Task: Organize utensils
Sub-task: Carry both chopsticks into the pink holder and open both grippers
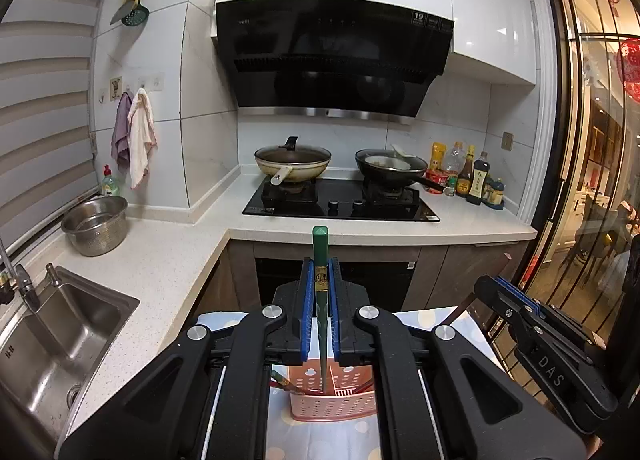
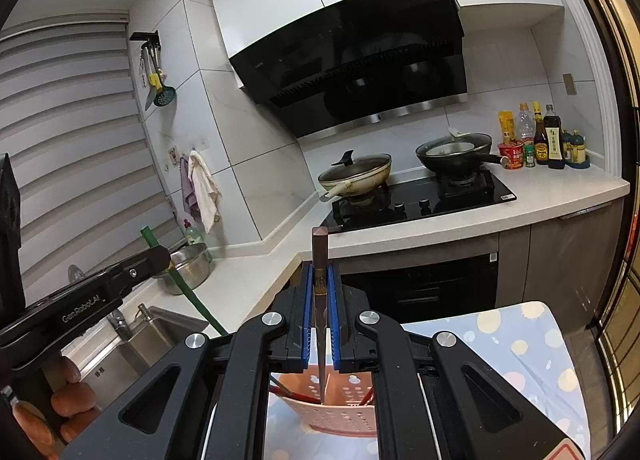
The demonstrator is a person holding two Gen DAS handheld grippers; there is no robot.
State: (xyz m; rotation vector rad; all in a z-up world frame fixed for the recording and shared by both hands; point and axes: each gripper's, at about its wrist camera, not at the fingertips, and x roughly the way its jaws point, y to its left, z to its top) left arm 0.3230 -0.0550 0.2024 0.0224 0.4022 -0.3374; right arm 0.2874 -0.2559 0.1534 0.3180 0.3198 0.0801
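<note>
My left gripper [image 1: 321, 272] is shut on a green chopstick [image 1: 320, 244], held upright with its thick end up and its thin tip hanging over a pink perforated utensil basket [image 1: 336, 406]. The right gripper [image 2: 320, 276] is shut on a brown chopstick [image 2: 319, 246], also upright, tip above the same pink basket [image 2: 340, 418]. Red chopsticks [image 2: 294, 395] lean inside the basket. The left gripper [image 2: 156, 256] with its green chopstick [image 2: 192, 294] shows at the left of the right wrist view. The right gripper's body [image 1: 536, 324] shows at the right of the left wrist view.
The basket stands on a table with a dotted blue cloth [image 2: 520, 352]. A steel sink [image 1: 52, 344] and a colander [image 1: 98, 226] lie left. A hob [image 1: 340, 202] bears two pans, with sauce bottles [image 1: 476, 180] beside it. A glass door [image 1: 592, 140] is right.
</note>
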